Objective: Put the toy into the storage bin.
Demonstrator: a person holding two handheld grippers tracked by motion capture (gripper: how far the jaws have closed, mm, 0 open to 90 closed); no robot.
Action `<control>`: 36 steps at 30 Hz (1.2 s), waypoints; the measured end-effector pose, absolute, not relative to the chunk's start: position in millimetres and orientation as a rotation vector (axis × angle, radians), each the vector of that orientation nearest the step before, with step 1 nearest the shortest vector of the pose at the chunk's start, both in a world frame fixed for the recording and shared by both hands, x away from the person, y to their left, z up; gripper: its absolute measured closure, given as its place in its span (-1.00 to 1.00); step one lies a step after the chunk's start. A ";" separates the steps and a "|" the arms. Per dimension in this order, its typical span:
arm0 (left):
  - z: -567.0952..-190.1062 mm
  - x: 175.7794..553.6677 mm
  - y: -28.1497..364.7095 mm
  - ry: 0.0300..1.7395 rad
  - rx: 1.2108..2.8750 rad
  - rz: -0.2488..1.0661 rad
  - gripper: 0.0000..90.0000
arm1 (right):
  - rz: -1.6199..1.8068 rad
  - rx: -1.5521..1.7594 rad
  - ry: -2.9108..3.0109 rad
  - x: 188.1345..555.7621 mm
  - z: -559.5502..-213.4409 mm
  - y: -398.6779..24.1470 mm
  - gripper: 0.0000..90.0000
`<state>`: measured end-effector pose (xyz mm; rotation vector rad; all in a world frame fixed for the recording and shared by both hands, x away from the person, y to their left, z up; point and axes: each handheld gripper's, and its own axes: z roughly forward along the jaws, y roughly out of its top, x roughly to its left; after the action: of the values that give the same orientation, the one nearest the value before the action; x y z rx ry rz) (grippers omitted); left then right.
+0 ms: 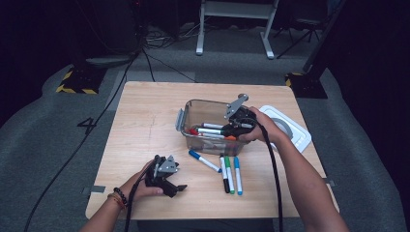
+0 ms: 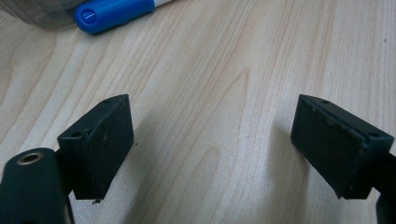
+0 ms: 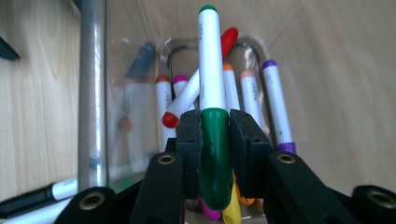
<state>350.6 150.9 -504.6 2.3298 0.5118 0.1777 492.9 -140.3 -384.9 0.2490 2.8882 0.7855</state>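
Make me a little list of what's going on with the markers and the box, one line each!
work: putting markers into the clear box
right tongs: shut on a green marker, held above the box
in the box: markers with red, orange, purple and pink caps
left tongs: jaws apart, nothing between them, low over the table
on the table: four loose markers in front of the box
box lid: lying to the right of the box
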 end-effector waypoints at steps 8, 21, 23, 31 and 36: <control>-504.6 350.6 150.9 0.512 2.330 0.178 -0.70 | 0.672 0.247 2.963 494.2 -391.8 -140.3 0.67; -504.6 350.6 150.9 0.512 2.330 0.178 -0.70 | 0.866 0.412 2.813 493.3 -376.2 -160.9 0.18; -504.6 350.7 150.9 0.512 2.330 0.178 -0.70 | 0.973 0.452 2.751 488.8 -368.0 -169.7 0.08; -504.6 350.7 150.9 0.512 2.329 0.177 -0.70 | 1.125 0.597 2.492 456.8 -334.2 -216.6 -0.18; -504.6 350.7 150.9 0.512 2.329 0.177 -0.70 | 1.158 0.661 2.415 435.6 -331.9 -246.1 -0.25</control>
<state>350.7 150.9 -504.6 2.3295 0.5123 0.1774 435.6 -246.1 -331.9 0.6613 2.4152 1.1575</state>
